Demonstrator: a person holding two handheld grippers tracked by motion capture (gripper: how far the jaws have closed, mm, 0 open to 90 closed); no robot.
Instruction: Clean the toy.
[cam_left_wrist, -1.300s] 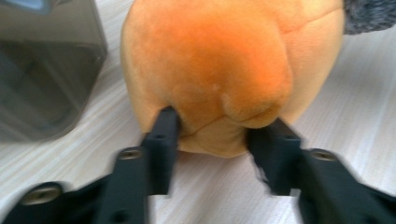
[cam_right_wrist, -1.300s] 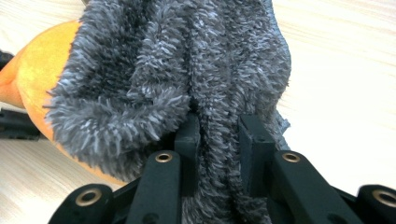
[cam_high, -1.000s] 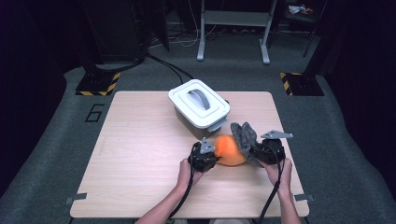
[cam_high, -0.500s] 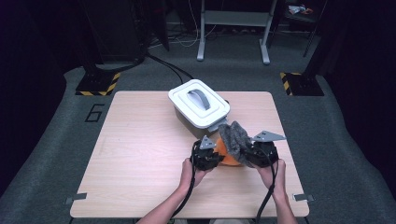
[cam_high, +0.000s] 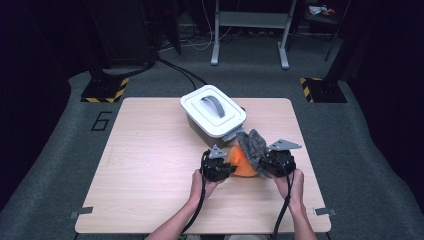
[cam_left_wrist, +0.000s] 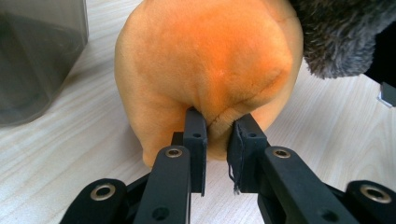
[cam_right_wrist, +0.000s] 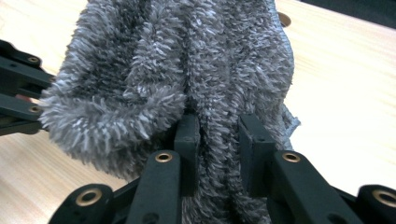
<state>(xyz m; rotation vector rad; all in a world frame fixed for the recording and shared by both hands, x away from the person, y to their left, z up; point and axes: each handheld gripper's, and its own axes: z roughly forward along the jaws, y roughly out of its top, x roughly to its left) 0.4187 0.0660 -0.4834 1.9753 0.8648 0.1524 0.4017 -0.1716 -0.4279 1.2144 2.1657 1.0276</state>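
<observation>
An orange plush ball (cam_high: 241, 163) (cam_left_wrist: 210, 70) rests on the wooden table (cam_high: 150, 165) between my two grippers. My left gripper (cam_high: 226, 169) (cam_left_wrist: 217, 140) is shut on a pinched fold of the orange plush at its near side. A grey fluffy cloth (cam_high: 254, 145) (cam_right_wrist: 177, 74) lies draped over the ball's right side, and my right gripper (cam_high: 264, 165) (cam_right_wrist: 218, 140) is shut on a strip of that cloth. The cloth's edge (cam_left_wrist: 345, 37) shows at the top right of the left gripper view.
A grey bin with a white handled lid (cam_high: 212, 111) stands just behind the ball, and its translucent wall (cam_left_wrist: 37, 60) is close on the left in the left gripper view. The table's near edge (cam_high: 200, 231) runs by the person's forearms.
The right gripper has drawn the grey cloth leftward over the orange ball, hiding more of it. The left gripper has stayed in place on the plush.
</observation>
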